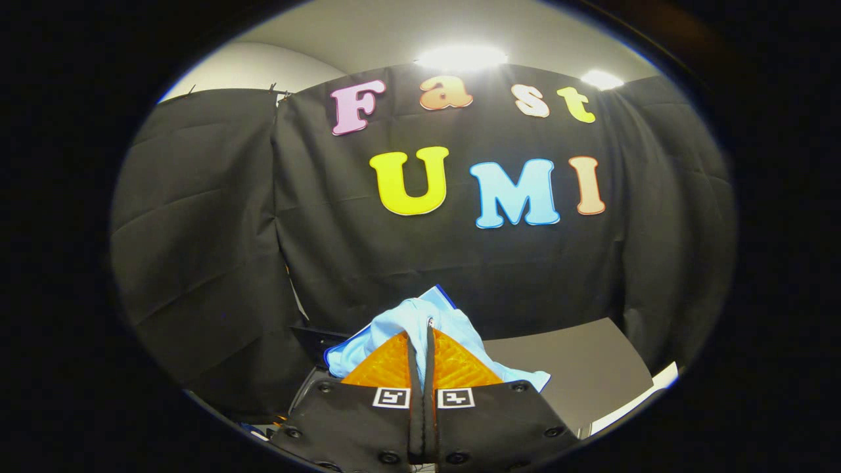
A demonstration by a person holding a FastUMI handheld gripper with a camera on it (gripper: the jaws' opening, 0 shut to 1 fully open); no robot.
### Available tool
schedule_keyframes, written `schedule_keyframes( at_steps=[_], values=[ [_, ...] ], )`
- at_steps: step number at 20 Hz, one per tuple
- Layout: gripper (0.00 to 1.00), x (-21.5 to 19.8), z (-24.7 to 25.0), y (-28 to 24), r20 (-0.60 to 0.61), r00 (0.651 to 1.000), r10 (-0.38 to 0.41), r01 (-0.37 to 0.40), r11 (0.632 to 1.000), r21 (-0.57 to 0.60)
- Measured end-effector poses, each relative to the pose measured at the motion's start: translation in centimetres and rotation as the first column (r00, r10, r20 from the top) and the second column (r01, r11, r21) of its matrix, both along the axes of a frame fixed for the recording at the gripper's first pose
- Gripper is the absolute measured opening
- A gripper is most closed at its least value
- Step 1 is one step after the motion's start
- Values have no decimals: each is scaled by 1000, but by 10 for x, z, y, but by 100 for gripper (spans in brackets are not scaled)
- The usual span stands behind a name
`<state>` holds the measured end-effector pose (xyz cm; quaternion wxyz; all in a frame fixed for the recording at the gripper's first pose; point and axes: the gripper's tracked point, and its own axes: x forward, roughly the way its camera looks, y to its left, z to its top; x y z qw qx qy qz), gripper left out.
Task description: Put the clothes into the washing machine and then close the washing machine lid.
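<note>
Tool (421, 328) raised, pointed roughly level toward the black cloth wall (394, 263) of the booth. Fingers drawn together, only a thin dark seam left between them; light blue cloth (407, 322) is pinched at the tips. The garment is judged to be clamped, both fingers pressing on it.

Garment position: bunched over and around the fingertips, draped to either side of them and a little beyond. A fold hangs down past the right finger, another past the left. A darker blue edge is noted at the top of the bundle. No clear long axis can be read; the cloth is crumpled, hanging from the pinch point.

Beyond and below the fingers, to the right: a flat grey surface (578, 358), pale strip at its near edge. To the left, below the cloth, a dark boxy shape is partly seen; whether it belongs to the washing machine cannot be told. The machine's opening and lid cannot be made out.

Judgement: carrying stage, garment lifted clear and held aloft. The coming move turns on where the drum opening lies relative to the tool — probably lower than the present aim, so the tool would need tilting downward before release. Hanging folds could be snagged on a rim.
</note>
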<state>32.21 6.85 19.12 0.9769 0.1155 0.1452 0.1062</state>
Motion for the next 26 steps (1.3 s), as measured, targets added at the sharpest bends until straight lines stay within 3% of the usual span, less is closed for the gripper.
schedule_keyframes(
  at_steps=[16,26],
  values=[
    [1,-2,56,126,61,980,190,-193,980,47],
    [1,-1,11,177,-8,972,234,-234,971,50]
  ],
)
